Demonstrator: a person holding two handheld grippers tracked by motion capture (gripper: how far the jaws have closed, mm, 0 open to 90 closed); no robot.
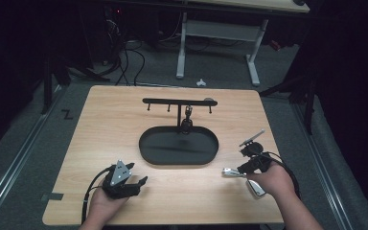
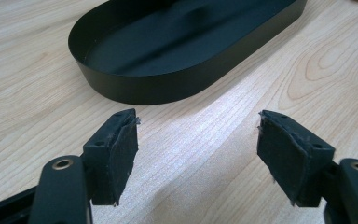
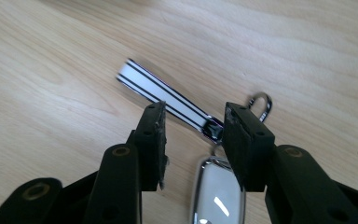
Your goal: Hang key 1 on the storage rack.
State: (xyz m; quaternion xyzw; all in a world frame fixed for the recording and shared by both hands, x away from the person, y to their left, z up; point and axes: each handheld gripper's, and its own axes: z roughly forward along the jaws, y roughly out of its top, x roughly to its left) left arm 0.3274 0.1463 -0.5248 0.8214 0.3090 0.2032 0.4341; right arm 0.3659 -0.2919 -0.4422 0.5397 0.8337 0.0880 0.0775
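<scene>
A light wooden desk (image 1: pixel 124 201) holds a black oval tray (image 1: pixel 178 145) near its middle. Just behind the tray, at 12 o'clock from it, stands a black rack (image 1: pixel 178 102) with a thin bar on top and little hooks under it. Something small and dark (image 1: pixel 187 120) hangs from one hook, but it is too small to tell what it is. The left gripper (image 1: pixel 136 173) sits at about 7 o'clock from the tray, held in the person's left hand (image 1: pixel 103 203). In the left gripper view its jaws are wide apart with nothing between them, and the tray (image 2: pixel 168 88) lies just ahead on the desk (image 2: pixel 37 93). The right gripper (image 1: pixel 243 168) is at about 4 o'clock from the tray, held in the right hand (image 1: pixel 273 182). In the right gripper view its jaws stand apart, one on each side of a keychain (image 3: pixel 214 128) that lies flat on the desk. The keychain has a white strap with dark lines (image 3: pixel 161 93), a small metal hook (image 3: pixel 263 105) and a shiny silver tag (image 3: pixel 219 196). The jaws are close to it, but I cannot tell if they touch it.
</scene>
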